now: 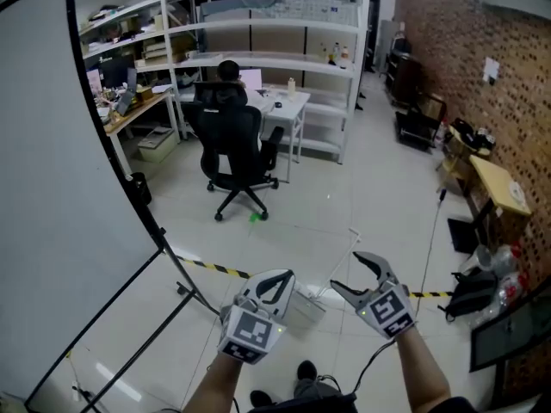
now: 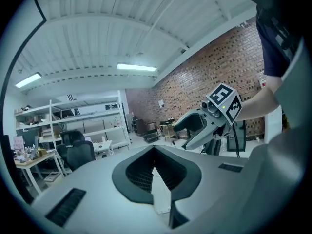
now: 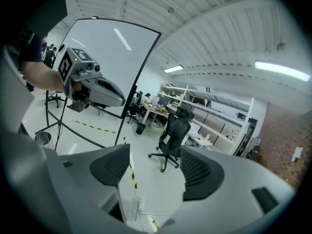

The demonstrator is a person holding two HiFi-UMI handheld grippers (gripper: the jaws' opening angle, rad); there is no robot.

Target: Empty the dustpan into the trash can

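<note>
No dustpan shows in any view. A small black bin [image 1: 138, 188] stands on the floor by the whiteboard's foot, and it also appears in the right gripper view as the black bin [image 3: 141, 128]. My left gripper [image 1: 277, 280] is held up in front of me with its jaws shut on nothing [image 2: 154, 150]. Beside it, my right gripper [image 1: 349, 272] is open and empty [image 3: 156, 165]. Each gripper shows in the other's view: the right gripper [image 2: 195, 126] and the left gripper [image 3: 107, 94].
A large whiteboard on a stand [image 1: 52, 188] fills the left. A person sits in a black office chair [image 1: 234, 144] at a white desk [image 1: 288, 106]. Yellow-black tape [image 1: 215, 268] crosses the floor. A white power strip [image 1: 306, 304] lies below the grippers. Cluttered tables line the brick wall [image 1: 508, 76].
</note>
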